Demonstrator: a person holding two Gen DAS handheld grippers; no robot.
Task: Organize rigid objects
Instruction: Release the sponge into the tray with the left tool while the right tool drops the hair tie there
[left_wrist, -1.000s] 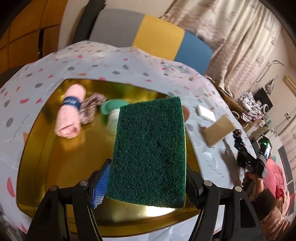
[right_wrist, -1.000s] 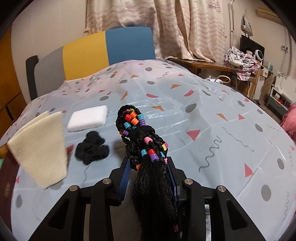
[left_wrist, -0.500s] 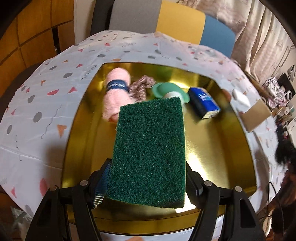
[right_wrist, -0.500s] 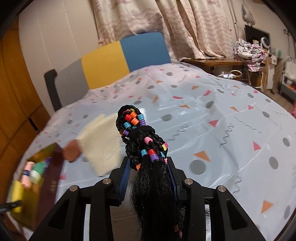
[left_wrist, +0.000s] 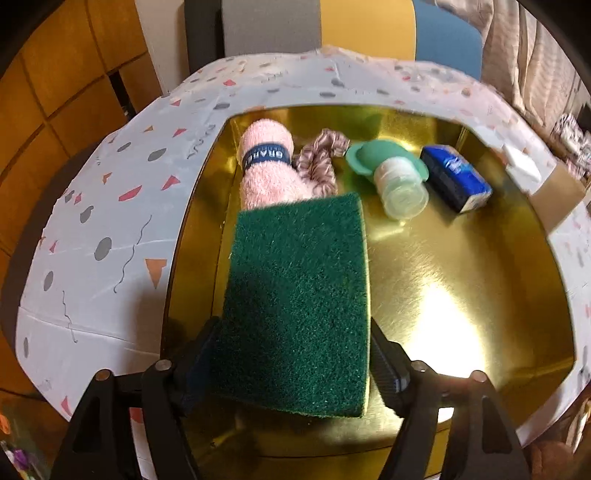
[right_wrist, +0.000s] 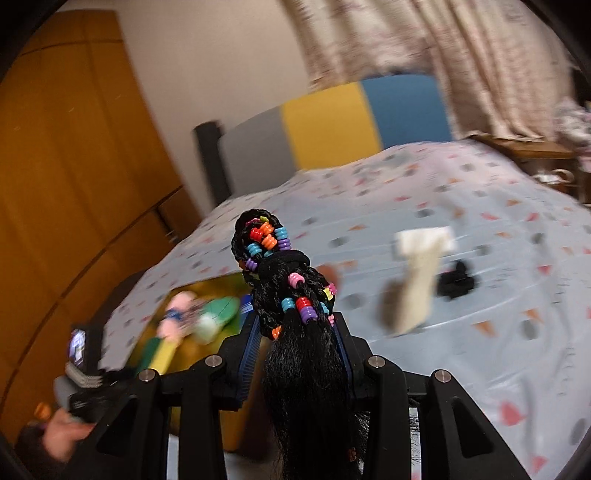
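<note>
Your gold tray (left_wrist: 461, 280) already carries five things: a rolled pink towel (left_wrist: 264, 173), a scrunchie (left_wrist: 320, 166), a green lid (left_wrist: 384, 157) with a small clear jar (left_wrist: 400, 188) lying against it, and a blue packet (left_wrist: 456, 177). All of them sit beyond your left fingertips, along the tray's far side.

The green scouring sponge (left_wrist: 295, 302) lies between the fingers of your left gripper (left_wrist: 295, 365), over the tray's near half. The jaws are opening, and a sliver of gap shows beside the right finger (left_wrist: 384, 365), so the sponge looks freed or nearly so; whether it already rests on the tray floor you cannot tell from here. The left gripper tips steeply down at the tray.

Your right gripper (right_wrist: 295, 347) is clamped narrow on a black braided hairpiece (right_wrist: 291, 314) strung with coloured beads, which stands up from between the fingers. It points gently down, and the tray lies ahead and to the left of those fingers, so that piece has yet to go in.

Left on the tablecloth (right_wrist: 480, 332), ahead and right of the right fingers, are a cream cloth (right_wrist: 417, 291), a white block (right_wrist: 424, 238) behind it, a black scrunchie (right_wrist: 456, 282) and a small brown thing (right_wrist: 330, 273). By my reckoning you are a little over halfway.
</note>
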